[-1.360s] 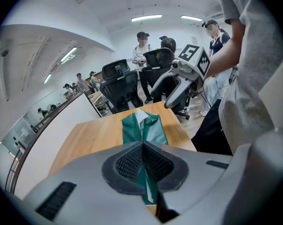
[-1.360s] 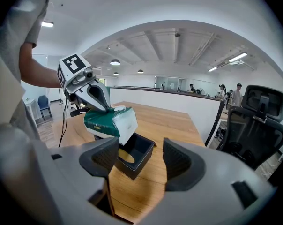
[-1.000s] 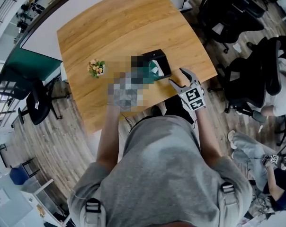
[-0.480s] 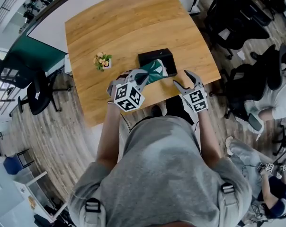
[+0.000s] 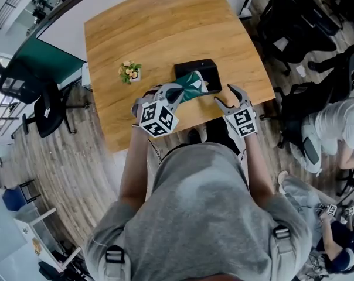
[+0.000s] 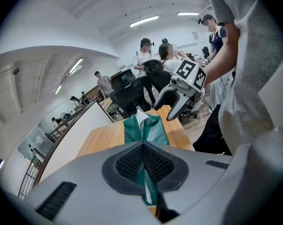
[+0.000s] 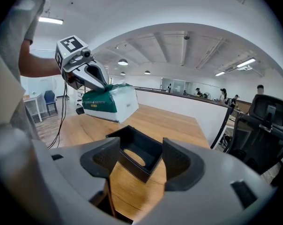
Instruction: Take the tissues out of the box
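Head view. Wooden desk (image 5: 165, 34), seen from steeply above. A black box (image 5: 199, 69) sits near the desk's near edge, open side up. A small pot of flowers (image 5: 130, 71) stands well to its left. The left tongs (image 5: 176, 92) are clamped on a green and white tissue pack (image 5: 193, 84), which shows just at the near side of the box. The right tongs (image 5: 227, 97) hang just to the right of the box with the jaws spread.

Left gripper view. Both pads are closed tight on a green fold of the tissue pack (image 6: 145, 128), and the rest of the pack stands up beyond them. The right tongs (image 6: 164, 112) are past it, higher in the frame, jaws apart. There is desk (image 6: 101, 142) below. Office chairs and several people are in the room behind.

Right gripper view. The jaws are wide, and nothing is pressed between the pads. The black box (image 7: 134, 153) rests on the desk (image 7: 174, 121) just beyond them, with its near corner showing in the gap. Its inside looks empty apart from a pale oval on the floor of it. The tissue pack (image 7: 111, 102) is out of the box, held in the air by the left tongs (image 7: 101, 82), up and to the left of the box and clear of the desk top.
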Tool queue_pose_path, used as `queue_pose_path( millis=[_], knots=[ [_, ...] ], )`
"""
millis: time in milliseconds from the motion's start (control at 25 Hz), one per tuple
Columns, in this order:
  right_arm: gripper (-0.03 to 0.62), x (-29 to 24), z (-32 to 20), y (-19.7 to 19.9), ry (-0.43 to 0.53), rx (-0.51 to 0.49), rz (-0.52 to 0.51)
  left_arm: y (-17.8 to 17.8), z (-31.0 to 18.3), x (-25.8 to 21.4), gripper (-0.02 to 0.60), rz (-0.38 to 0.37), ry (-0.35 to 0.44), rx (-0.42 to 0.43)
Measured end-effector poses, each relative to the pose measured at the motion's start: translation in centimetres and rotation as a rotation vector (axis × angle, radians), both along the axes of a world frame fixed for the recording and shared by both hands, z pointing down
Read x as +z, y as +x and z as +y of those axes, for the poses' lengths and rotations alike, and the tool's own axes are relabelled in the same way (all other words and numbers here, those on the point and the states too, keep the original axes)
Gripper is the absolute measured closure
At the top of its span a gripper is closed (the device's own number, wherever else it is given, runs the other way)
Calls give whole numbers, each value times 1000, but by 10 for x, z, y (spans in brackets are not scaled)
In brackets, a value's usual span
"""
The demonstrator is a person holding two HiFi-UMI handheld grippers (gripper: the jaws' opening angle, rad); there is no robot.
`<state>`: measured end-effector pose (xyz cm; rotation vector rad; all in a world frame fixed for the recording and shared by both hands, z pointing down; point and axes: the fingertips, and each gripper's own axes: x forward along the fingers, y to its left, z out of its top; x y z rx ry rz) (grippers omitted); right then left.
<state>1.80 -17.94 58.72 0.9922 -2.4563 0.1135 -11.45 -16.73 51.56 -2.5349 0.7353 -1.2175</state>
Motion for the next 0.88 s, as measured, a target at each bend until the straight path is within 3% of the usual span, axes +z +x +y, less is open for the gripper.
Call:
queue_pose_path(
  millis=[880],
  knots=[
    [330, 1, 5, -7, -5, -1, 21, -12, 2, 2, 560, 5, -8, -12]
  ],
)
